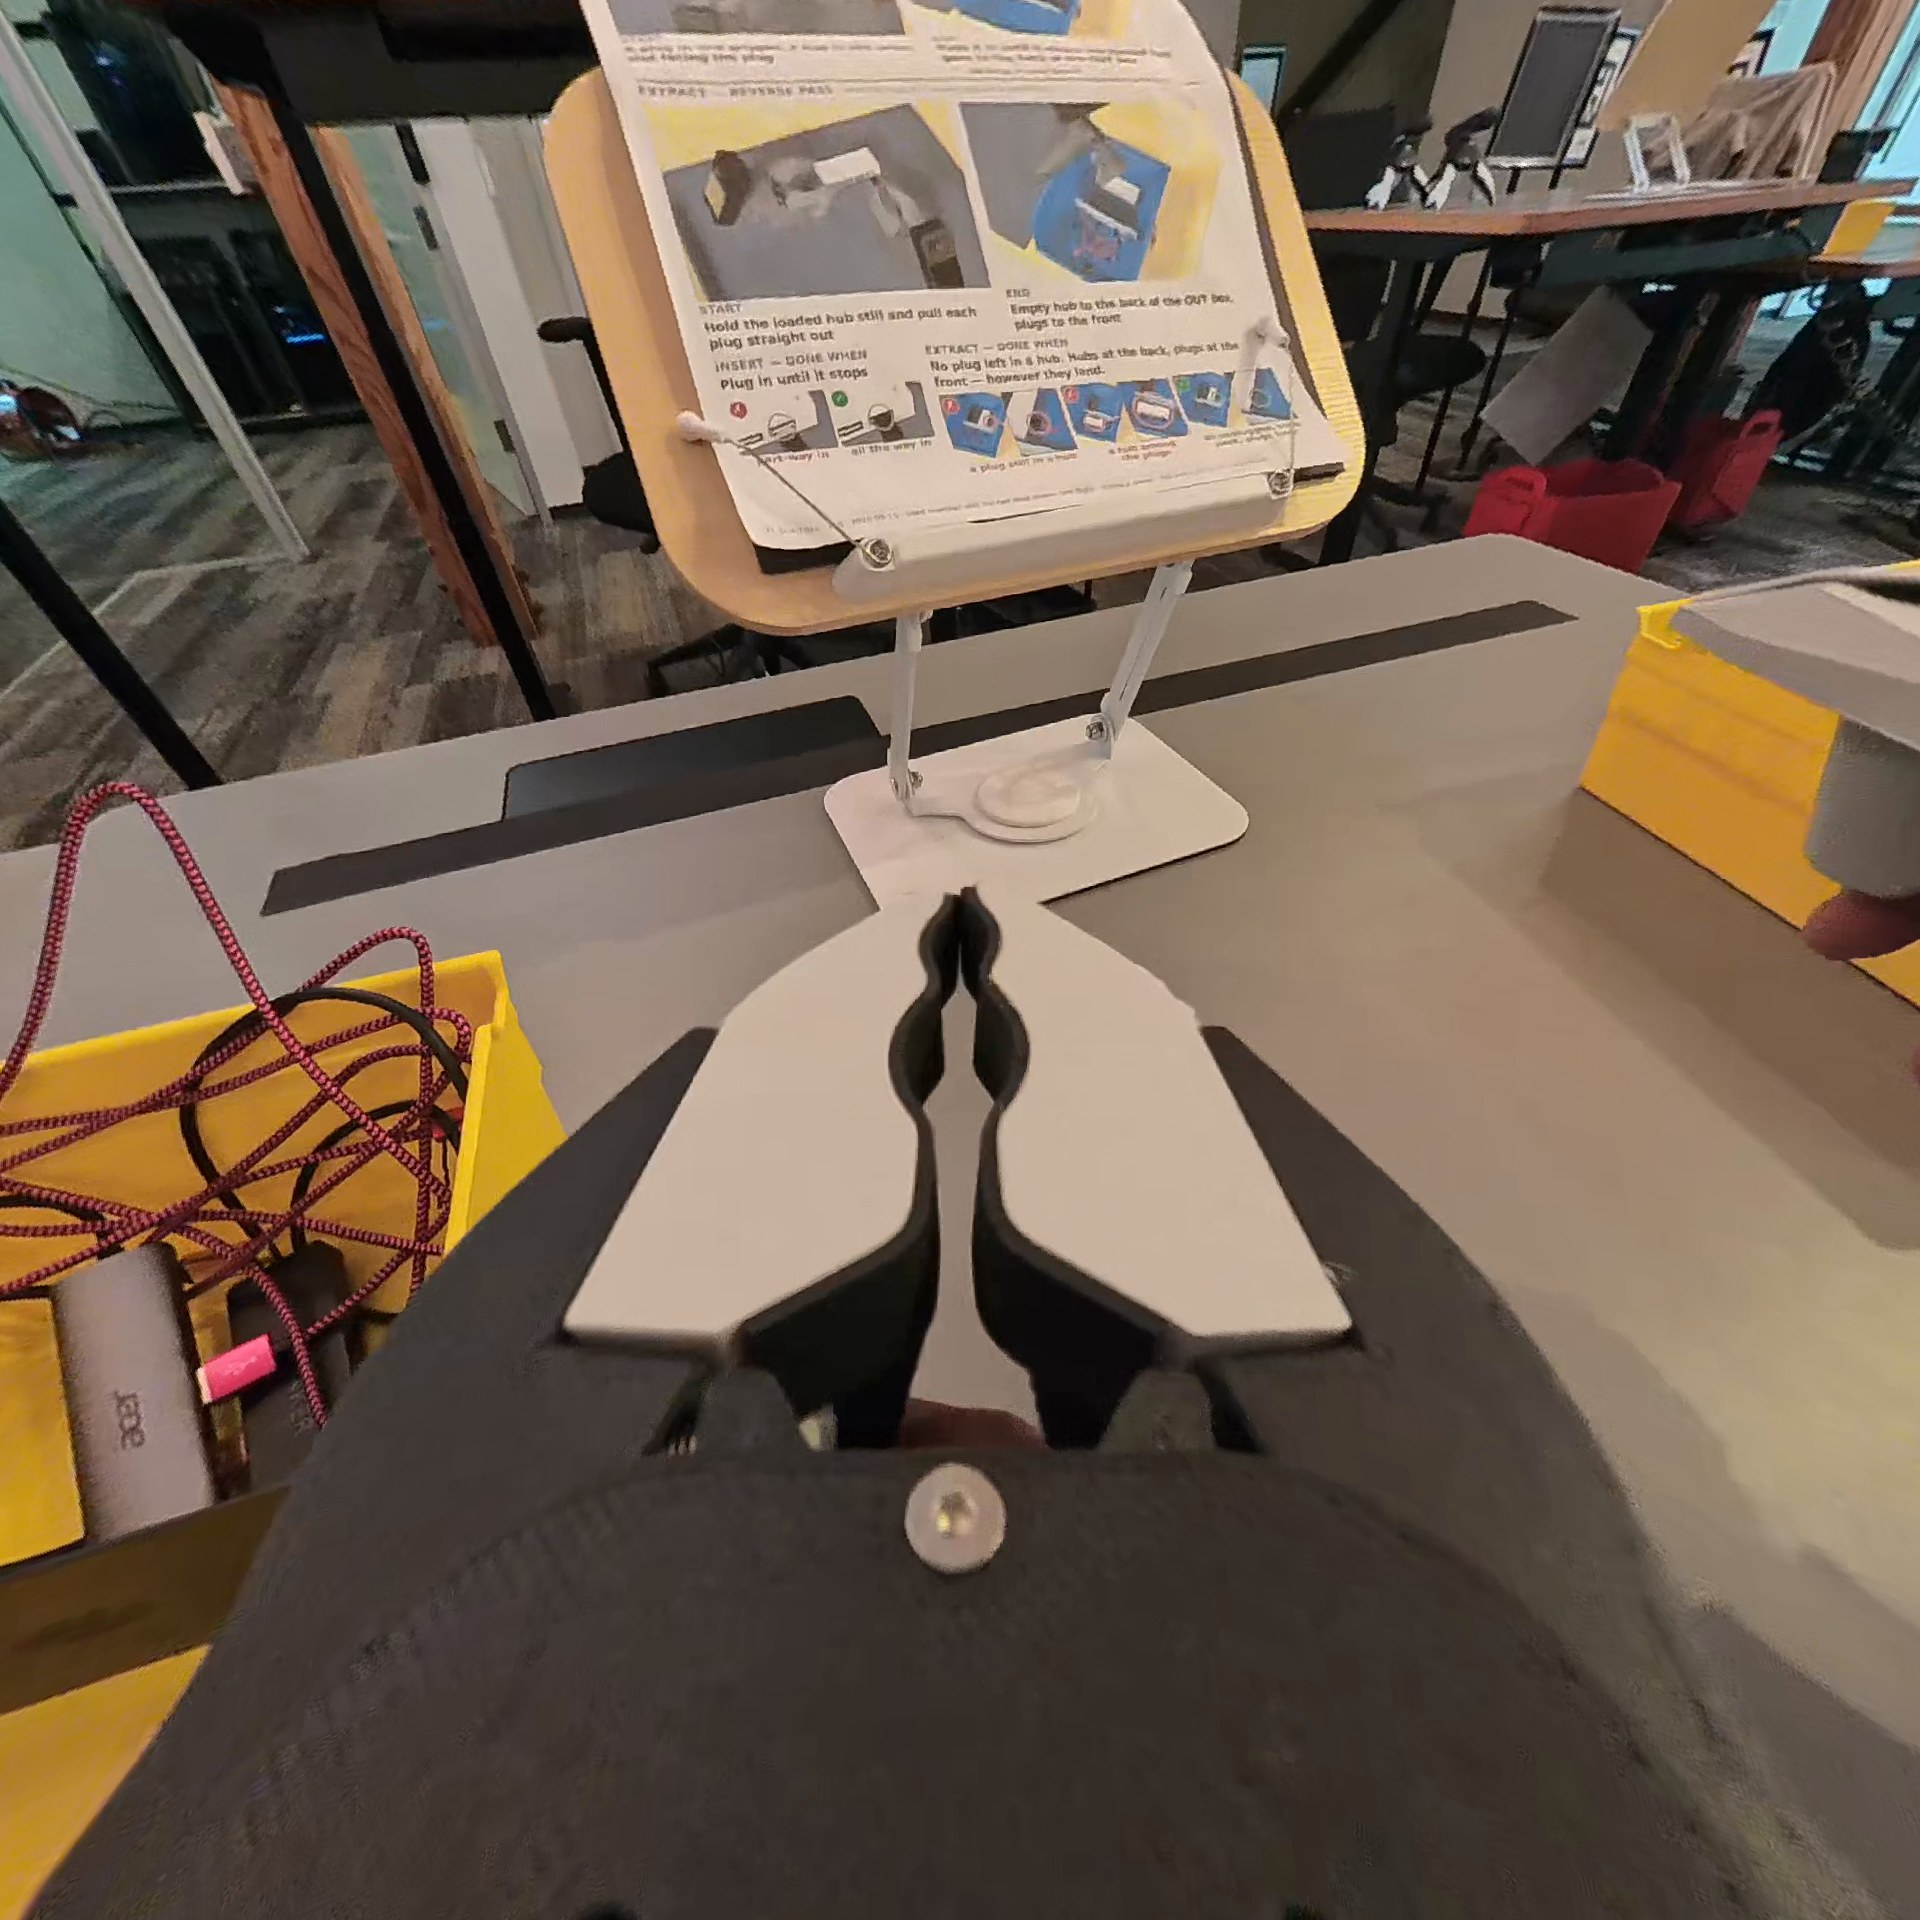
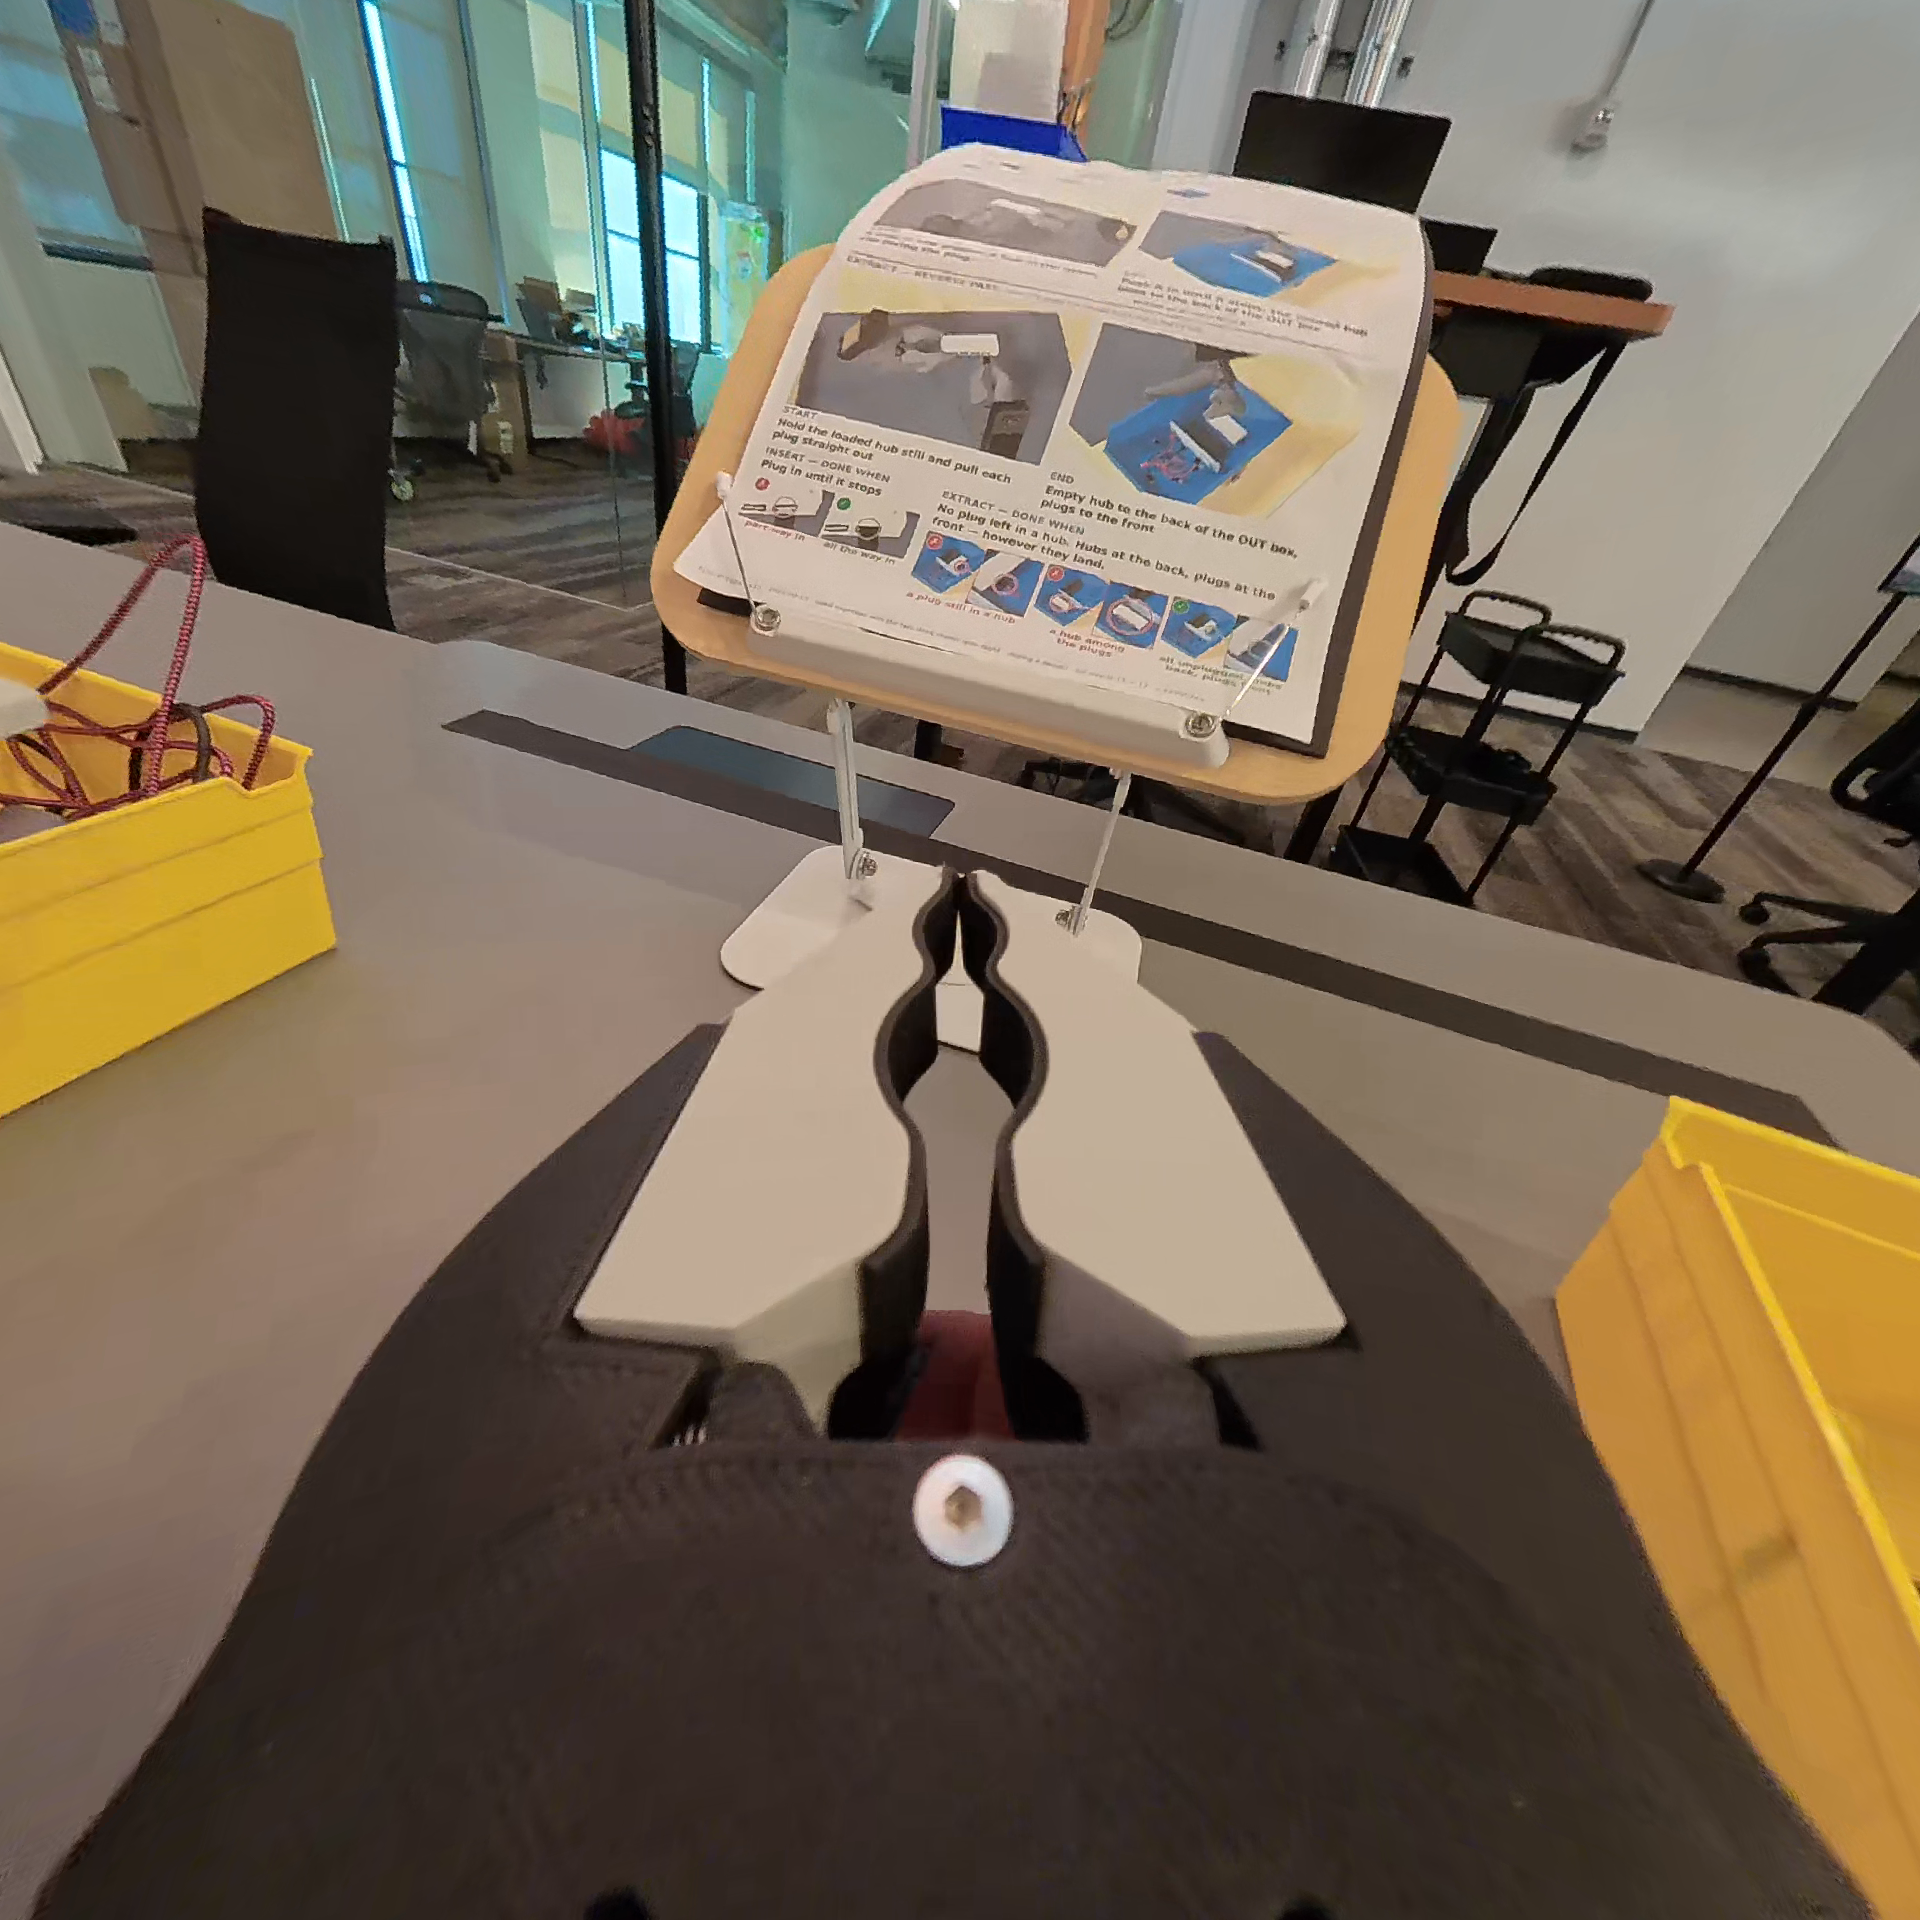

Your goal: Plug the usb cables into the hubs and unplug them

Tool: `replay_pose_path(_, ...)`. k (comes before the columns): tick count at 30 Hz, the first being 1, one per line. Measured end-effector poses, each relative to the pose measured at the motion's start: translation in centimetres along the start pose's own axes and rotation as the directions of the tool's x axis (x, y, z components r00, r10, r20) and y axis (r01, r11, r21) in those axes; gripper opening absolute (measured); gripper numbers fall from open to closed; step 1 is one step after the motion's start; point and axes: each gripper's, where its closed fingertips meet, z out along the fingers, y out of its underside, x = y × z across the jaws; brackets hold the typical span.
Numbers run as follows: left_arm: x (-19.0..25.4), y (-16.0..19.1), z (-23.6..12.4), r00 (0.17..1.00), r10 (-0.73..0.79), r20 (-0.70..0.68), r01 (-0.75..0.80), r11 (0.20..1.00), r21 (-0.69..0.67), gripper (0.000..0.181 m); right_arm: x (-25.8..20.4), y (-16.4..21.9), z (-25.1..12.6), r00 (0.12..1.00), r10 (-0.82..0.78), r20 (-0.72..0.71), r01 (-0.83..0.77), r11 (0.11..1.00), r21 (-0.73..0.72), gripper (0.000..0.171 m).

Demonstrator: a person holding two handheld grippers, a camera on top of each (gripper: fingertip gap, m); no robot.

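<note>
The left claw is clenched on nothing: its grey fingers meet at the tips, with only the wavy gaps of the black pads between them. It hangs above the bare grey table. Low to its left sits a yellow bin holding the task's things: a grey hub lying along the bin's near end, a pink plug just beside the hub, and a tangle of pink braided cable with a black cable looped over it; one loop of the braided cable rises above the bin's rim. Whether the plug sits in a port cannot be told. Straight ahead of the tips stands a white stand carrying a wooden board with a printed sheet. Far to the right is a second yellow bin, with the other claw partly in view over it.

The right claw is likewise clenched and empty, fingertips together, above the table. Just ahead of its tips is the stand's base, the sheet tilted above. Off to its left is the cable bin, braided cable spilling up past its rim. Close on its right is the other bin; the part of its inside in view shows only yellow wall.
</note>
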Motion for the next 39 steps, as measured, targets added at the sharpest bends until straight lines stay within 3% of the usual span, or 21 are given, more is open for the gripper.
replay_pose_path(4,-0.5,-0.7,-0.3,1.000,0.019,0.006,-0.019,1.000,0.010,0.000,-0.1,-1.0,-0.3,1.000,-0.029,0.011,0.028,1.000,0.010,0.005)
replay_pose_path(7,-2.2,-2.5,-0.9,1.000,0.021,0.021,-0.021,1.000,0.022,0.026,0.8,-2.8,-1.1,0.998,-0.056,0.017,0.056,0.998,0.019,0.040)
replay_pose_path(9,-3.6,-4.1,-1.8,0.999,0.023,0.028,-0.024,0.999,0.045,0.037,2.1,-3.9,-2.0,0.997,-0.073,0.027,0.072,0.997,0.020,0.053)
replay_pose_path(12,-5.9,-5.5,-3.4,0.997,0.068,0.040,-0.070,0.997,0.044,0.051,5.7,-4.6,-3.7,0.998,-0.066,0.024,0.066,0.998,-0.010,0.053)
replay_pose_path(16,-10.1,-5.3,-5.8,0.985,0.146,0.096,-0.149,0.989,0.020,0.051,11.9,-4.1,-7.3,0.999,-0.050,-0.013,0.049,0.997,-0.051,0.038)
replay_pose_path(20,-15.8,-3.5,-8.2,0.976,0.154,0.155,-0.147,0.988,-0.054,0.049,19.1,-0.9,-11.3,0.990,-0.071,-0.121,0.054,0.989,-0.135,0.027)
replay_pose_path(24,-21.9,-2.0,-11.0,0.961,0.132,0.243,-0.106,0.987,-0.117,0.050,27.3,2.7,-15.0,0.945,-0.159,-0.287,0.091,0.968,-0.235,0.041)
replay_pose_path(26,-23.9,-1.2,-12.1,0.959,0.130,0.252,-0.095,0.985,-0.146,0.050,30.8,4.4,-16.6,0.925,-0.179,-0.334,0.078,0.952,-0.296,0.056)
replay_pose_path(28,-25.4,-0.3,-12.8,0.954,0.139,0.265,-0.094,0.980,-0.176,0.053,32.8,5.8,-17.7,0.927,-0.167,-0.336,0.048,0.941,-0.335,0.059)
replay_pose_path(32,-25.5,2.0,-12.0,0.953,0.216,0.212,-0.155,0.949,-0.273,0.055,30.9,6.2,-17.6,0.966,-0.125,-0.225,0.047,0.945,-0.325,0.044)
replay_pose_path(39,-22.9,7.5,-5.0,0.954,0.299,0.031,-0.238,0.811,-0.535,0.060,20.1,4.3,-14.4,0.993,-0.121,0.010,0.120,0.963,-0.241,0.033)
